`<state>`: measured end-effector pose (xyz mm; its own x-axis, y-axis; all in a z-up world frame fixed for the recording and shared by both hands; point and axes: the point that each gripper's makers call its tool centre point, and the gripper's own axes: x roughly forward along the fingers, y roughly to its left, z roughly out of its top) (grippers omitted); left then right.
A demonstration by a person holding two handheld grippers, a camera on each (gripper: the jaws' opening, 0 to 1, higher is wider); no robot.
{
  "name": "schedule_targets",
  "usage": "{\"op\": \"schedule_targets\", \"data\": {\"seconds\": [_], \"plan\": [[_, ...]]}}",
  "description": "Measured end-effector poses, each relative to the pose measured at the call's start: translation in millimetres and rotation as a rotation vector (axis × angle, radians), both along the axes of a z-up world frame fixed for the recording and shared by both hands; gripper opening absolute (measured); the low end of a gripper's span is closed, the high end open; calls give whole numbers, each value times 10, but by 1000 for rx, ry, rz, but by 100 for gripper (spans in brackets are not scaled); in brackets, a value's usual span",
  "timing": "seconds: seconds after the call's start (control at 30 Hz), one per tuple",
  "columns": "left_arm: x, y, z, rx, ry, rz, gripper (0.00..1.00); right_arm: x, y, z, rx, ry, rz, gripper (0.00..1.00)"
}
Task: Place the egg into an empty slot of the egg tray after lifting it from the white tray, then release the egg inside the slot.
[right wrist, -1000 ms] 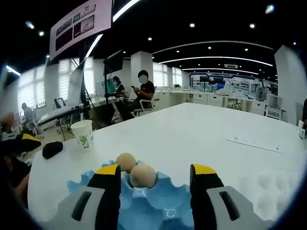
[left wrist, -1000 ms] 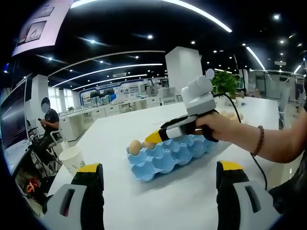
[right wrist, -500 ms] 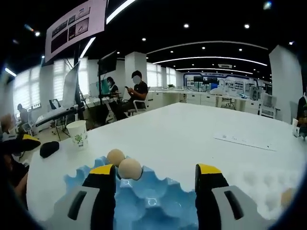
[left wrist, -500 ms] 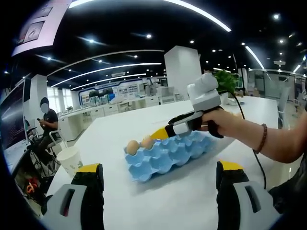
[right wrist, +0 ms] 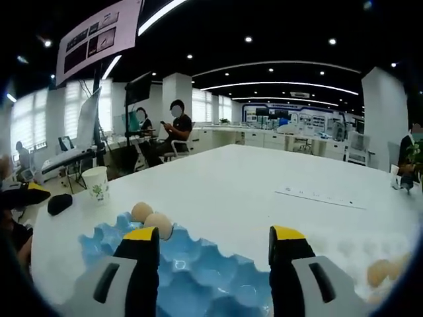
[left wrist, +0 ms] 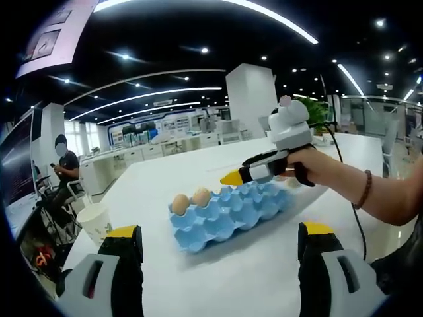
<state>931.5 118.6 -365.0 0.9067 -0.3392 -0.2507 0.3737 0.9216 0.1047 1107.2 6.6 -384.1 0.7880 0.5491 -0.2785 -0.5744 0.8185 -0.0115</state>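
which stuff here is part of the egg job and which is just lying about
Part of the job:
blue moulded egg tray
two brown eggs in its end slots
brown eggs on the white tray
right gripper, open and empty

Lying about:
white paper cup
flat white sheet on the table
dark object near the cup

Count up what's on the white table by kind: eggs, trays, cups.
Brown eggs in the blue egg tray: 2
Brown eggs in the white tray: 2
Trays: 2
White paper cup: 1
Total: 7

Ahead of left gripper (left wrist: pixel 218 247): bare counter (left wrist: pixel 264 264), then egg tray (left wrist: pixel 231 210).
Obstacle: right gripper (left wrist: pixel 232 177) above tray.
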Motion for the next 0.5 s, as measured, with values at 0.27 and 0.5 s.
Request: {"op": "schedule_targets", "data": {"seconds": [0.27,0.5], "plan": [[-14,-33,6,4,-1,-4,100,38,-182,-21,1,8,-28,69],[-3,-56,-15,5,8,-8,100,87,-318,-40,-11,12,-46,69]]}}
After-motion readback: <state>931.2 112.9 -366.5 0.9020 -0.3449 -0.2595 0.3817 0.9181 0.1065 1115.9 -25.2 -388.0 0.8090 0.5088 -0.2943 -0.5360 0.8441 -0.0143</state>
